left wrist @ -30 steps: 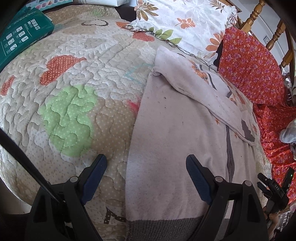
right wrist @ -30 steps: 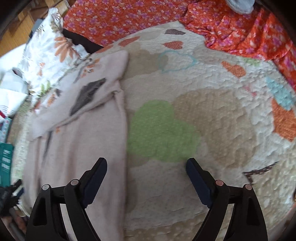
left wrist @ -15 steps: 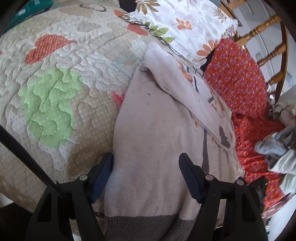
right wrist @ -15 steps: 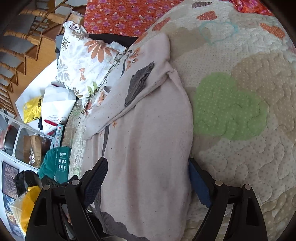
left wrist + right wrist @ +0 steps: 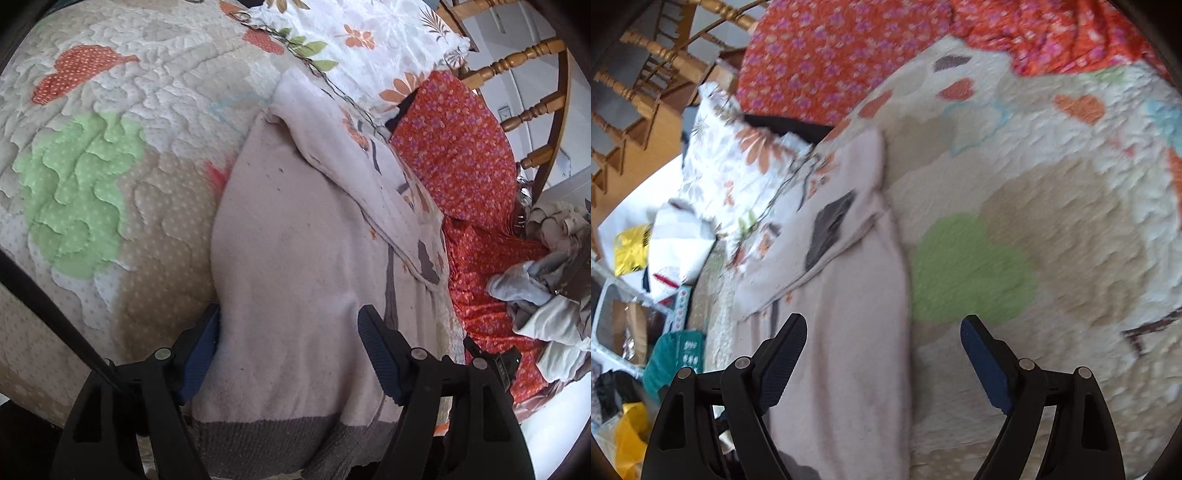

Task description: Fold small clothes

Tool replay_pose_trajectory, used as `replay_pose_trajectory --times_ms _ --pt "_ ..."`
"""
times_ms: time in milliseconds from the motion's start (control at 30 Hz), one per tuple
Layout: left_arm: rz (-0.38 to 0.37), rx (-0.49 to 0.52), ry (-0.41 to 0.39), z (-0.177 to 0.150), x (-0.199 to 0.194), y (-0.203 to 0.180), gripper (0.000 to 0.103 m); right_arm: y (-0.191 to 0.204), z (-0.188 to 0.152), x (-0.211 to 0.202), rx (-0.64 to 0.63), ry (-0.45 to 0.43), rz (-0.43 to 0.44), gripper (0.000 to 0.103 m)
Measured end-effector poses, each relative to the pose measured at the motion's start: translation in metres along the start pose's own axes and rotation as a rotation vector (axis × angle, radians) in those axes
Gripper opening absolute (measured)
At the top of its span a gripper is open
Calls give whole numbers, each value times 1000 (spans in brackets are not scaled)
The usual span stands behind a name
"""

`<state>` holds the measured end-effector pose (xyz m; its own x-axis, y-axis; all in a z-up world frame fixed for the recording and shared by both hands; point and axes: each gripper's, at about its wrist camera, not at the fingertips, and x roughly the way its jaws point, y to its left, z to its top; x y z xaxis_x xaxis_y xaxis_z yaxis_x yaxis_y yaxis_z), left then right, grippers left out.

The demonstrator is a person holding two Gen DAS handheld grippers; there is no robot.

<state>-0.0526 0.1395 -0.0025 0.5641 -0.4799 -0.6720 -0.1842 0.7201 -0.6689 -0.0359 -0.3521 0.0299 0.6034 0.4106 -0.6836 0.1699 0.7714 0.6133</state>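
Pink sweater [image 5: 295,266] on quilt [image 5: 110,184], left gripper [image 5: 288,343] jaws straddling it (apart)

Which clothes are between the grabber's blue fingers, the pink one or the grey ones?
The pale pink knitted sweater with the grey hem: the left gripper straddles it. The crumpled grey clothes sit apart on the orange floral blanket.

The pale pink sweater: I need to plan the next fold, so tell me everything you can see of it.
The pale pink sweater looks like soft knit with a grey ribbed hem. It lies flat on the quilt, one sleeve folded diagonally across its body. The open left tool straddles its hem end; the open right tool hangs over its edge.
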Motion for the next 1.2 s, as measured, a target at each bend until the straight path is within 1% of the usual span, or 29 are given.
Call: replay_pose_trajectory --times_ms 33,67,133,167,200,267,333,400,433,500,600,667,733,767,833,900,1000,1133,1167,1200 --pt "-10 8 12 -1 1 -2 73 -3 0 0 7 5 -9 90" --pt "-28 15 30 -4 4 -5 70 -7 -1 2 20 19 -8 90" --pt "-32 33 54 -9 8 -9 55 -14 -6 11 57 81 40 90" --pt "-25 48 57 -11 8 -11 52 -14 -10 16 64 106 67 90" --pt "-30 55 69 -13 9 -12 48 -11 -13 17 44 103 66 90" --pt "-48 48 92 -18 13 -11 48 -2 -18 19 -4 127 76 90" --pt "-56 42 109 -23 15 -10 48 -1 -22 18 -4 139 113 90" --pt "-59 47 115 -29 12 -11 48 -6 -28 25 59 202 225 89" --pt "-55 53 117 -33 11 -11 48 -7 -35 30 84 225 260 89" --pt "-46 61 119 -40 9 -10 49 0 -42 29 50 224 250 89" --pt "-49 52 114 -53 4 -7 50 6 -55 31 45 268 297 89" --pt "-58 39 118 -60 1 -2 50 9 -66 29 36 273 309 89" --pt "-77 19 129 -69 -2 3 50 10 -74 27 46 289 337 87" --pt "-79 17 133 -71 -2 3 50 11 -81 29 64 307 364 84" --pt "-76 29 136 -76 -2 2 49 9 -93 31 95 334 394 80" --pt "-69 46 135 -79 -2 -1 49 10 -105 31 100 341 393 74" --pt "-51 62 131 -79 -1 -3 50 13 -117 27 75 339 362 69" --pt "-42 61 127 -80 0 -4 50 24 -139 22 19 327 290 63" --pt "-39 60 125 -80 0 -4 50 26 -144 21 9 321 270 61" --pt "-31 61 124 -80 1 -5 49 27 -149 19 5 315 253 56"
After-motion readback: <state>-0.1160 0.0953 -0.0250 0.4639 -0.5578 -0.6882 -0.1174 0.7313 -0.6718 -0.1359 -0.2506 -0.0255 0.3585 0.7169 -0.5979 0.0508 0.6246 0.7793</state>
